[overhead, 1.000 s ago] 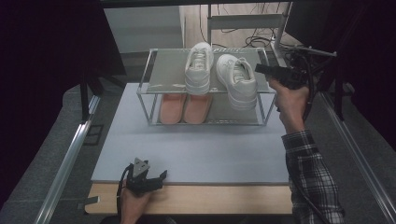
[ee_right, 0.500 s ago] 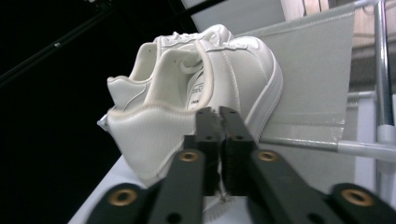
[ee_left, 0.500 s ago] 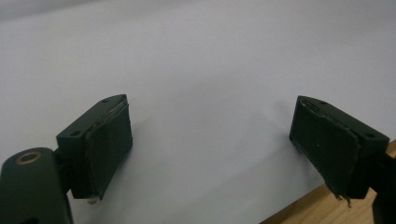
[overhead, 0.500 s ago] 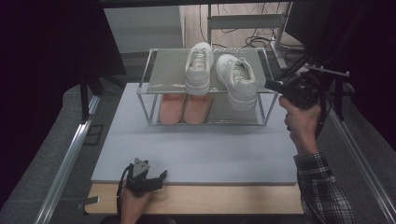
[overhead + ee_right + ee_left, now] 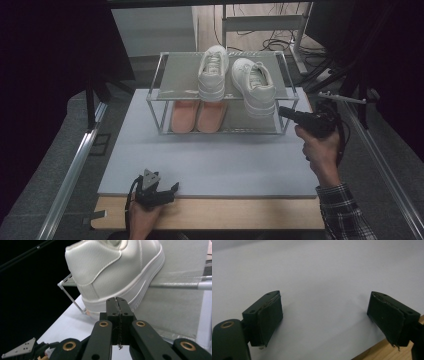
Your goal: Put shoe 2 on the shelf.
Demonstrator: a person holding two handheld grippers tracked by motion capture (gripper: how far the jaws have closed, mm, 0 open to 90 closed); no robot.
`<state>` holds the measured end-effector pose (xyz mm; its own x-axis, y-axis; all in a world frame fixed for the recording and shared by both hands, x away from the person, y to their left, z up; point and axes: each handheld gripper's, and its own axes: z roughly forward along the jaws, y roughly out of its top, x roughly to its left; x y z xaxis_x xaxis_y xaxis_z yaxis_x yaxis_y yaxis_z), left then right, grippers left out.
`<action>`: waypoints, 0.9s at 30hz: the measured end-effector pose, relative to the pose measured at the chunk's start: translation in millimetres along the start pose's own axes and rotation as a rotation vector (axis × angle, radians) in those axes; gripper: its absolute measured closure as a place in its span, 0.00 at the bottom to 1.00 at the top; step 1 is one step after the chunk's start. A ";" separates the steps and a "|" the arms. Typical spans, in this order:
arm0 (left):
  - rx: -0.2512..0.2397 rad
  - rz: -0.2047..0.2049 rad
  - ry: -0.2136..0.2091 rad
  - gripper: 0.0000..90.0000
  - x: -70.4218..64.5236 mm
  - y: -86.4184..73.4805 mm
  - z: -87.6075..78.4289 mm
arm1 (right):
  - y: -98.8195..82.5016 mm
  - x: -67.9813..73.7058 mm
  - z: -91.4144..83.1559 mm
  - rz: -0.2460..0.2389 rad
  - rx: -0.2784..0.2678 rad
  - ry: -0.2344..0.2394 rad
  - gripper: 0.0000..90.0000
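- My right gripper (image 5: 117, 300) has its black fingers (image 5: 124, 305) clenched together with nothing between them, tips just behind the heel of the white leather sneaker (image 5: 112, 272).
- In the high view my right gripper (image 5: 286, 112) hangs off the right end of the two-tier metal-frame shoe rack (image 5: 167, 92), near the surface's right edge.
- That white sneaker (image 5: 254, 86) sits on the rack's top shelf at its right end, heel jutting over the front rail; a second white leather sneaker (image 5: 212, 72) lies beside it toward the middle.
- A pair of pale orange flat shoes (image 5: 196, 115) rests on the lower shelf.
- My left gripper (image 5: 172, 188) lies low at the near edge of the pale grey surface (image 5: 225, 160), toward its left corner, well apart from the rack.
- Its black padded fingers (image 5: 269, 317) are released, spread wide over bare grey surface (image 5: 324, 277), holding nothing.
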<state>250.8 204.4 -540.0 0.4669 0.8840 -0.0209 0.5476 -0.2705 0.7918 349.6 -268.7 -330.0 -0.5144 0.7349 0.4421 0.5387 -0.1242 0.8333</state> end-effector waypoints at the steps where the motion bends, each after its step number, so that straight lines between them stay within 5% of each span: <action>1: 0.000 0.000 0.000 0.14 0.0 0.0 0.0 | -1.3 -0.2 0.9 -0.006 0.005 0.002 1.00; 27: 0.000 0.000 0.000 0.14 0.0 0.0 0.0 | -15.2 -6.0 18.5 0.011 0.043 0.027 1.00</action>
<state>250.8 204.4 -540.0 0.4670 0.8840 -0.0212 0.5477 -0.2704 0.7918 356.8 -258.9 -351.5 -0.5255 0.7153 0.4607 0.5723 -0.1034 0.8135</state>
